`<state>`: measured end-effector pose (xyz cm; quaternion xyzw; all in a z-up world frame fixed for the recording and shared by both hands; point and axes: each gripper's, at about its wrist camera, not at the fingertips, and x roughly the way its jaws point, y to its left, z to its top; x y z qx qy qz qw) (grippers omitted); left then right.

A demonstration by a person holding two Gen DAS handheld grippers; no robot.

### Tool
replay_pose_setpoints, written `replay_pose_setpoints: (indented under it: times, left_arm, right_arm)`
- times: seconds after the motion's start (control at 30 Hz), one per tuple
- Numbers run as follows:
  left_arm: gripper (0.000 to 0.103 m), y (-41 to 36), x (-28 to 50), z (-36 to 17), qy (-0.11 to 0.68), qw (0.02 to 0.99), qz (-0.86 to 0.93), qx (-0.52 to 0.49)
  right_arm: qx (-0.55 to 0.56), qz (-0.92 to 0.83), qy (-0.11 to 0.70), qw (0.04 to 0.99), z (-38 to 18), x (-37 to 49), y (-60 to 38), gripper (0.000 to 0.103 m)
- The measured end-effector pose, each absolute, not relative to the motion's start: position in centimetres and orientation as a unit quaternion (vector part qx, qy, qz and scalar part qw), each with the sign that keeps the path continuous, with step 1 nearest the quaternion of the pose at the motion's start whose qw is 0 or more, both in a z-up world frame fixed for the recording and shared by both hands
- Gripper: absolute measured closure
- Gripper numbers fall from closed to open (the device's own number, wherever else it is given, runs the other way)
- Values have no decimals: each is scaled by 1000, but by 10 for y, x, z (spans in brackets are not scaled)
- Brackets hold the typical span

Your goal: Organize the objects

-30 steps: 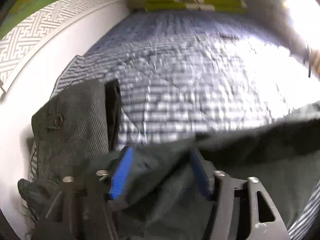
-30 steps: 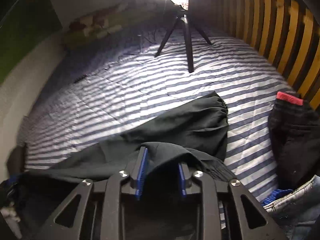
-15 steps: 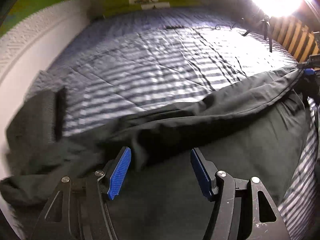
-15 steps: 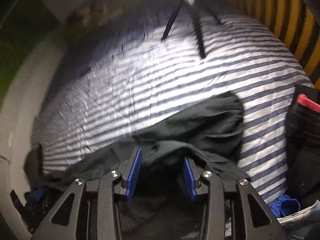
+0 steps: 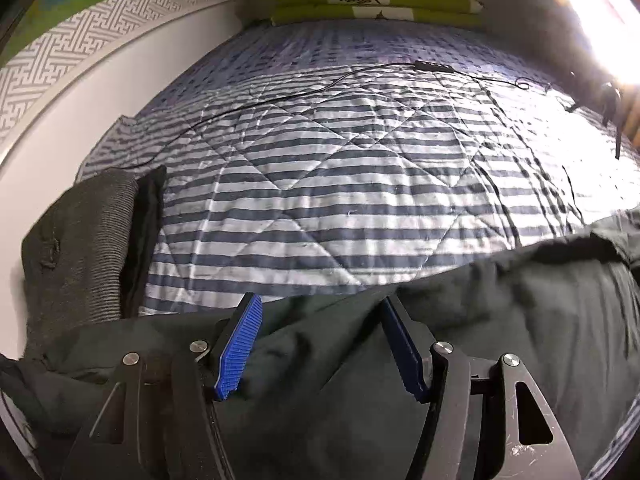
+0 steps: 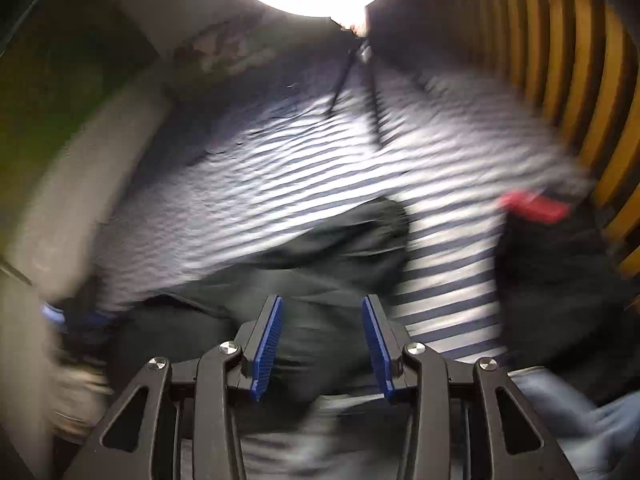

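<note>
Clothes sorting looks barely half done: 1 dark green garment (image 5: 440,340) sprawls unfolded across the striped quilt (image 5: 340,184) beneath the wide-spread left gripper (image 5: 320,344) and parted right gripper (image 6: 322,346), neither gripping it, other clothes heaped alongside.

Left gripper (image 5: 320,344) hangs over a dark green garment (image 5: 460,320) on the striped bed quilt (image 5: 340,184), blue pads spread apart, cloth lying between them. Grey ribbed garment (image 5: 80,248) folded at left.
</note>
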<state>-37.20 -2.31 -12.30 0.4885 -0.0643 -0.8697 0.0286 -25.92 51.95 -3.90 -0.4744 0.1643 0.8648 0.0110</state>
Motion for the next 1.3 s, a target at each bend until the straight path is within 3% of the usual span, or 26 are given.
replay_pose_setpoints:
  times: [0.13,0.23,0.33,0.4,0.43,0.47,0.5,0.6,0.8,0.87,0.93,1.0,1.07,1.13,1.3]
  left_arm:
    - [37,-25,-332,-108,-37,-11,-875,482]
    - [37,-23,-286,-102,-14,-39,-876,480]
    - [37,-29,-238,-103,25,-61,-871,487]
    - [37,-32,-217,-103,26,-62,-872,485]
    - [37,-36,-205,-102,17,-54,-876,478]
    - [37,-39,-197,-101,11,-46,-880,473]
    - [37,-42,-192,-101,9,-41,-882,469]
    - [37,-61,-178,-100,22,-30,-888,458]
    - [37,-78,-185,-104,54,-26,-889,454]
    - [37,-73,-186,-109,45,-26,-888,457]
    - [37,-66,-190,-117,49,-43,-881,468]
    - [37,-61,-191,-121,43,-47,-879,472]
    - [37,-57,-192,-125,36,-53,-878,475]
    - [37,-56,-192,-128,36,-55,-876,477]
    - [37,-54,-191,-128,40,-60,-876,477]
  right_arm:
    - [-490,870,40,-30,-61,-247,483,64]
    - [-499,862,-54,-66,-78,-244,438,51]
    - [-514,846,-128,-60,-103,-251,413,51]
    - [-528,833,-164,-21,-117,-261,410,56]
    - [-529,831,-172,11,-120,-266,416,75]
    - [-532,834,-145,29,-116,-272,426,88]
    - [-532,839,-108,33,-111,-276,437,95]
    - [-489,872,-3,39,-69,-272,468,95]
    - [-436,897,54,45,-13,-292,488,94]
    - [-437,894,68,75,-24,-317,491,90]
    - [-471,875,32,109,-49,-346,486,68]
    - [-471,874,23,116,-61,-349,484,67]
    - [-455,881,65,113,-69,-343,496,64]
    - [-437,880,148,114,-79,-326,520,51]
    - [-482,844,202,124,-119,-302,542,51]
